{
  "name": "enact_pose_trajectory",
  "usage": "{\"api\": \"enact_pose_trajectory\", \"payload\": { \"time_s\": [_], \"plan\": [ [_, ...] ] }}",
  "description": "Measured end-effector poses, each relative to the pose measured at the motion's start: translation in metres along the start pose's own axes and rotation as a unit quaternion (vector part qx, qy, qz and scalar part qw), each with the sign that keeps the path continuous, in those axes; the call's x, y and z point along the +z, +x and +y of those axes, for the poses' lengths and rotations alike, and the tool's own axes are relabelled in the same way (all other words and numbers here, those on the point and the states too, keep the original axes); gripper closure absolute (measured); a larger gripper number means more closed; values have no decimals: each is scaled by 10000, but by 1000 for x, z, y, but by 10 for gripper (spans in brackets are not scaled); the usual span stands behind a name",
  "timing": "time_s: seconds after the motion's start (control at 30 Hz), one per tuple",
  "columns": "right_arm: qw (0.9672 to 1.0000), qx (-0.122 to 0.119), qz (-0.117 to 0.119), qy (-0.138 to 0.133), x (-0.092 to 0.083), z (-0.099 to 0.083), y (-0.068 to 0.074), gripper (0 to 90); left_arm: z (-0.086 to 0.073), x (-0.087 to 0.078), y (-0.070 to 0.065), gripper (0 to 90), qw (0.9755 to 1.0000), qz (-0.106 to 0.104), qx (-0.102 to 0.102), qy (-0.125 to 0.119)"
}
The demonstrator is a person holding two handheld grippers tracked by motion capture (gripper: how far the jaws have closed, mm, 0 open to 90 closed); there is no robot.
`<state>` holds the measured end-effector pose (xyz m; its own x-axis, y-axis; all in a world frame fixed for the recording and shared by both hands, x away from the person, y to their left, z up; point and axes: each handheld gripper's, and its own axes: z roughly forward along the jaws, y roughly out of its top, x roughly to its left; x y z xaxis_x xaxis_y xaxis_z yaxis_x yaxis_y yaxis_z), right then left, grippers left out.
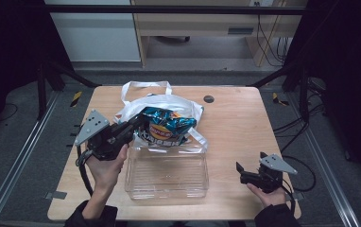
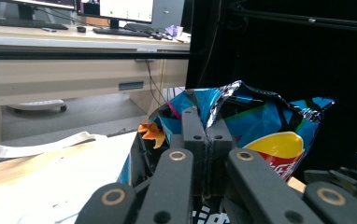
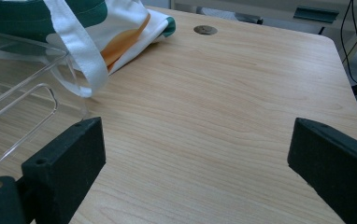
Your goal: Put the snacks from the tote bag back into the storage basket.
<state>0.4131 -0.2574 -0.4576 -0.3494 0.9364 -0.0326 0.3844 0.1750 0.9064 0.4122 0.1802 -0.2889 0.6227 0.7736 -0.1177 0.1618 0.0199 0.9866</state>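
A blue crisp bag (image 1: 168, 126) with a yellow and red logo hangs above the mouth of a white tote bag (image 1: 174, 103). My left gripper (image 1: 138, 124) is shut on the crisp bag's crimped edge at its left end. In the left gripper view the jaws meet on that edge, with the crisp bag (image 2: 265, 126) spreading to the right behind them. A clear plastic bin (image 1: 167, 171) stands empty in front of the tote bag. My right gripper (image 1: 239, 168) rests open on the table at the front right, with bare wood between its jaws (image 3: 195, 154).
The tote bag's white straps (image 1: 145, 86) lie toward the table's back edge, and one strap (image 3: 76, 51) trails by the bin's corner (image 3: 36, 93). A small round metal cap (image 1: 209, 99) is set in the tabletop at the back. Dark frame legs flank the table.
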Motion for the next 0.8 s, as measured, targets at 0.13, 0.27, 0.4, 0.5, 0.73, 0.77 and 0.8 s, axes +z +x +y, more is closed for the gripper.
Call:
{"api": "enact_pose_trajectory", "payload": {
  "time_s": [0.13,0.27,0.4,0.5,0.73,0.77,0.8],
  "plan": [
    [10000,-5,4,9,0,0,0,45,-3,-8,-5,900,10000,-61,37,-5],
    [10000,-1,8,15,0,0,1,46,-9,-17,-11,900,9999,-95,100,-1],
    [10000,4,5,21,0,0,1,46,-13,-21,-13,900,9999,-111,109,46],
    [10000,-8,16,10,0,0,2,46,-18,-22,-14,900,9998,-113,89,133],
    [10000,-62,42,35,0,0,3,48,-29,-24,-19,899,9994,-141,50,312],
    [10000,-55,45,42,0,-1,3,48,-30,-25,-19,899,9993,-146,55,338],
    [10000,-51,49,46,0,-1,3,48,-32,-25,-20,899,9992,-145,69,372]
  ]
}}
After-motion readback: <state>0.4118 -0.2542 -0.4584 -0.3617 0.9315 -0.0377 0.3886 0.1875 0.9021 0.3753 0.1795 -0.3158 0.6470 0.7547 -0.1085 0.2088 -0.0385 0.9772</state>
